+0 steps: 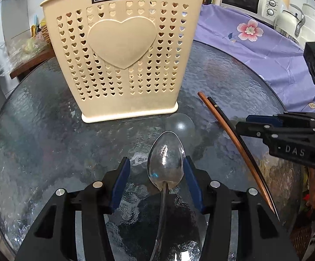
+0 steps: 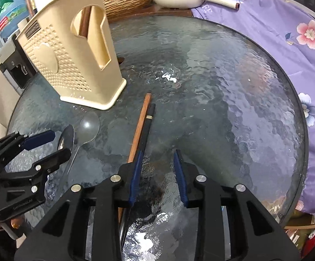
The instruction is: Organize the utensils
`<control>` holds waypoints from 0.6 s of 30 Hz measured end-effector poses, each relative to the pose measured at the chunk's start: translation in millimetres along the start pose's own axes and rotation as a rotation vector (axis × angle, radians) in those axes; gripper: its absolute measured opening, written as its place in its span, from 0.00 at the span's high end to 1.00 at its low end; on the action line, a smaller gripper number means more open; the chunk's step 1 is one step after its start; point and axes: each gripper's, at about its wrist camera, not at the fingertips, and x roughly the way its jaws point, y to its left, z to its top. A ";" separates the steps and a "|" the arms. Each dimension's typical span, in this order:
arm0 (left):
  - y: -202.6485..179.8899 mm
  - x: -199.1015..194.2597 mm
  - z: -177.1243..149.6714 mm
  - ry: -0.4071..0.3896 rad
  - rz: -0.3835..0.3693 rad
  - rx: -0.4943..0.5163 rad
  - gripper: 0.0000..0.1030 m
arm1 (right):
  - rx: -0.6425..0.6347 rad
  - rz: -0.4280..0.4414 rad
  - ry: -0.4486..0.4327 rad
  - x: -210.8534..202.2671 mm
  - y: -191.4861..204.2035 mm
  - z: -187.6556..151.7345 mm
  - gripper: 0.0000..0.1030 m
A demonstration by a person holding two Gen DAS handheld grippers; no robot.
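— Two chopsticks (image 2: 143, 126) and a metal spoon (image 1: 165, 158) lie loose on the glass surface (image 2: 222, 76), near the beige holder (image 1: 122, 50).
— Tools?
— Left tool (image 1: 156, 180) spread around the spoon bowl, not pinching; right tool (image 2: 157, 174) spread beside the chopsticks.
— Progress?
— Early, I'd judge; some sticks already stand in the holder

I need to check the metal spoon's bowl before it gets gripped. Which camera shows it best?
The left wrist view: the metal spoon lies bowl-up and centred between the open left gripper fingers. The right wrist view shows it only edge-on at far left, partly behind that gripper.
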 end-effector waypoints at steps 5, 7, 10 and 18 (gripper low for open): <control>2.2 -3.7 -0.7 -0.006 -0.017 -0.019 0.52 | 0.048 0.073 0.013 8.2 -2.3 9.2 0.71; 3.4 -8.1 -1.6 -0.011 -0.017 -0.013 0.52 | 0.028 0.063 0.013 10.9 3.1 9.9 0.71; 7.2 -12.1 -3.3 -0.012 -0.012 -0.012 0.52 | 0.039 0.051 0.010 10.6 4.8 7.6 0.75; 15.5 -16.8 -8.1 -0.013 -0.013 -0.025 0.52 | 0.128 0.132 0.010 6.9 -15.7 -0.9 0.77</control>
